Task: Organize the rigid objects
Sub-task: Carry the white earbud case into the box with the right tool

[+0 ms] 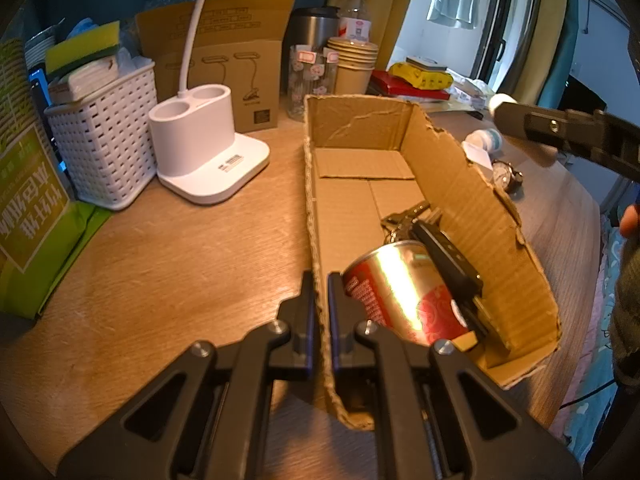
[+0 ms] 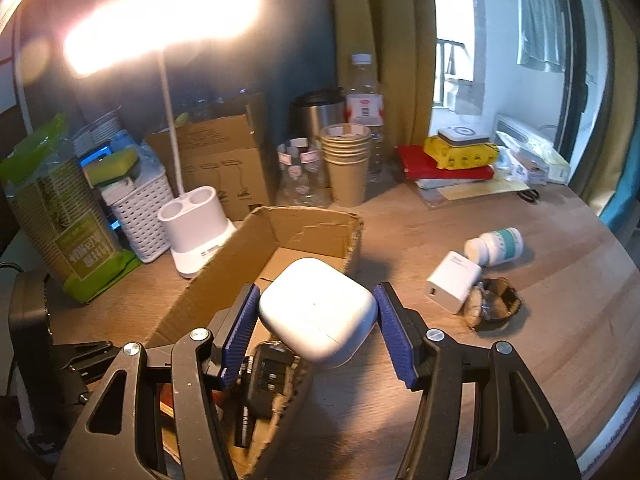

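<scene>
Looking from the left, I see the white basket [image 1: 106,142] and the lamp base [image 1: 204,148] standing at the far left of the desk [image 1: 168,264], with a broad bare stretch of wood between them and the cardboard box [image 1: 476,200]. My left hand-held gripper [image 1: 320,316] is clamped tight on the box's near-left wall, one finger outside, one inside, the torn edge running up between them. Inside the box, at its near end, a red can [image 1: 396,292] lies on its side with a black key fob [image 1: 448,264] against it; the far half of the floor is bare. My right hand-held gripper [image 2: 316,332] is closed on a white earbud case [image 2: 320,312], both blue pads [image 2: 240,332] pressing its sides, held above the box's ragged right rim [image 2: 356,240]. To the right, on open desk, lie a white charger [image 2: 452,286], a wristwatch [image 2: 494,308] touching it, and a pill bottle [image 2: 498,246] on its side just beyond. Past them the wood is clear out to the curved desk edge.
</scene>
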A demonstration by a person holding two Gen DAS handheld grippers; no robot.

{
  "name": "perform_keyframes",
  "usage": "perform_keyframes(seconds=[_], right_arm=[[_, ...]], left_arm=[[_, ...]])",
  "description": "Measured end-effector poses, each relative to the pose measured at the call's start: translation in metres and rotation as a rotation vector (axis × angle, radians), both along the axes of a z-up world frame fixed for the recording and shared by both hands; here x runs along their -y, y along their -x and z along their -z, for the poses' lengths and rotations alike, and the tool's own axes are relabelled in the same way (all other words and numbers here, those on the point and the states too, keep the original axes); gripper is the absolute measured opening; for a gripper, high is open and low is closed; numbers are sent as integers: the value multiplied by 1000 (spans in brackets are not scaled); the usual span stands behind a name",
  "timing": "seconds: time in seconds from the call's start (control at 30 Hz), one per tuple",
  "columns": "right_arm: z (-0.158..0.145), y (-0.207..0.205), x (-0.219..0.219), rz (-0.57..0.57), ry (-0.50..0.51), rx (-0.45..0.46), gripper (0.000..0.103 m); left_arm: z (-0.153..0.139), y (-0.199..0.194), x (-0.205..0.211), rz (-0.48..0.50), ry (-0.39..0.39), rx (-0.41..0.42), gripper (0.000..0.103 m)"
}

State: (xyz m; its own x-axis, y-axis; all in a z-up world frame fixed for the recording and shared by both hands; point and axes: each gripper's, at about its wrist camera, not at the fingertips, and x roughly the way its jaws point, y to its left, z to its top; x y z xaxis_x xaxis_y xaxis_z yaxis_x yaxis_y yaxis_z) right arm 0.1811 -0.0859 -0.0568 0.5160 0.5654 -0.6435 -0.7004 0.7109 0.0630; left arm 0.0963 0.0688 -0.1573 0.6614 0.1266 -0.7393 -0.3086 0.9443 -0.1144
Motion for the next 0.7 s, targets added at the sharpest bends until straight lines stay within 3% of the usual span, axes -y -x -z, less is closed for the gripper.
perform_keyframes(seconds=[0.7], right_arm=[[29,3,-63,-169,91,-45,62]], left_arm=[[-2,-2,0,5,16,8,7]])
